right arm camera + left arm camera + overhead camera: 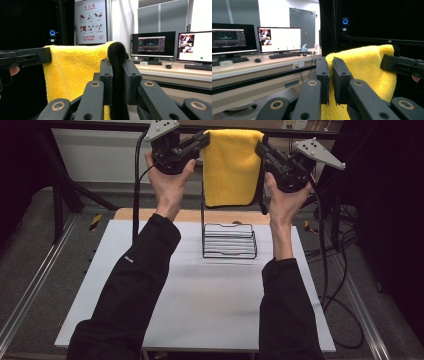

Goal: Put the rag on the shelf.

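Left fingers: the left gripper (202,141) has its fingers (322,75) pinching the top left corner of the yellow towel (232,167).
Right fingers: the right gripper (261,147) has its fingers (106,80) pinching the other top corner, where the black edge (116,53) of the towel sticks up between them.
Towel: it hangs down flat and folded between the two grippers, high in the air. It is above and behind the black wire rack (229,241), not touching it as far as I can see.
Hands: the left hand (167,182) and the right hand (283,197) are raised up, one on each side of the towel.
Rack: it stands on the white tabletop (200,300), near the far edge.
Step now: I think the towel is being held up and stretched, ready to be hung or laid down.
Next move: both hands should move together and keep the top edge level. The fingers should stay tight until the towel rests on something.
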### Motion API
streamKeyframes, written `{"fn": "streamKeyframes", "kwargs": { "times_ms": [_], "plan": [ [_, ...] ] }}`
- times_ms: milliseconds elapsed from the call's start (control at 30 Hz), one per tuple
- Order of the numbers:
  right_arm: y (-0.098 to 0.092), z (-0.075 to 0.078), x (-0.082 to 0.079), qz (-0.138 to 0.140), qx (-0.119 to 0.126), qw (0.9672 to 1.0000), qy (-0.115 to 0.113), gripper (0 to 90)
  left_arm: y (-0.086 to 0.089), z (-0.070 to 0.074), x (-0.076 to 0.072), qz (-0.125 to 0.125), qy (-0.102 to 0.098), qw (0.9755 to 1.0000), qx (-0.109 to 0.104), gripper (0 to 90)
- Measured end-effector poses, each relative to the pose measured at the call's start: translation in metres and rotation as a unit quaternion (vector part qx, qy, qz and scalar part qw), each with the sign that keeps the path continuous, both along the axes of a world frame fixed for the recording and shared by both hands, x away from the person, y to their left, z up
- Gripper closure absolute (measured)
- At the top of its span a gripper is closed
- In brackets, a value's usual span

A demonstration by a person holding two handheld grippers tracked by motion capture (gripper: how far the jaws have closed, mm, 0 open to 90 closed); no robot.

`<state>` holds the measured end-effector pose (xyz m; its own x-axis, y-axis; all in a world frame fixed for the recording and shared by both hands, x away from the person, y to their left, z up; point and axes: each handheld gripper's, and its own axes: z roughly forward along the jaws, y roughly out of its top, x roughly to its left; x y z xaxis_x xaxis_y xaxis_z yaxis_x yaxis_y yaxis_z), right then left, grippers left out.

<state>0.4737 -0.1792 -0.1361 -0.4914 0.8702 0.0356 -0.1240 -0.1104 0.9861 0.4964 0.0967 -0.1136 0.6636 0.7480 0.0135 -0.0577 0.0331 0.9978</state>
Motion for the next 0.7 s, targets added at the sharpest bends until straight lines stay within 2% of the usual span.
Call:
{"fn": "streamKeyframes", "kwargs": {
  "times_ms": [67, 167, 400, 500, 600, 700],
  "plan": [
    [0.001, 0.001, 0.003, -0.001, 0.001, 1.0000, 0.000, 80.3, 0.000, 0.001, 0.002, 0.002, 0.000, 1.0000, -0.004, 84.2],
    [0.001, 0.003, 0.009, -0.003, -0.001, 1.0000, -0.002, 80.3, -0.001, 0.002, 0.006, 0.007, -0.002, 1.0000, 0.004, 84.2],
    [0.002, 0.007, 0.021, -0.006, -0.007, 0.9999, -0.005, 80.3, -0.003, 0.004, 0.016, 0.016, -0.008, 0.9998, 0.007, 84.1],
    [0.002, 0.006, 0.026, -0.009, -0.011, 0.9999, -0.006, 80.3, -0.004, 0.002, 0.019, 0.021, -0.011, 0.9996, 0.015, 84.1],
    [0.002, 0.003, 0.033, -0.009, -0.019, 0.9998, -0.007, 80.3, -0.004, -0.002, 0.025, 0.024, -0.005, 0.9996, 0.014, 84.1],
    [0.002, -0.004, 0.040, -0.008, -0.023, 0.9997, 0.000, 80.3, -0.004, -0.009, 0.031, 0.025, -0.003, 0.9995, 0.018, 84.1]
  ]
}}
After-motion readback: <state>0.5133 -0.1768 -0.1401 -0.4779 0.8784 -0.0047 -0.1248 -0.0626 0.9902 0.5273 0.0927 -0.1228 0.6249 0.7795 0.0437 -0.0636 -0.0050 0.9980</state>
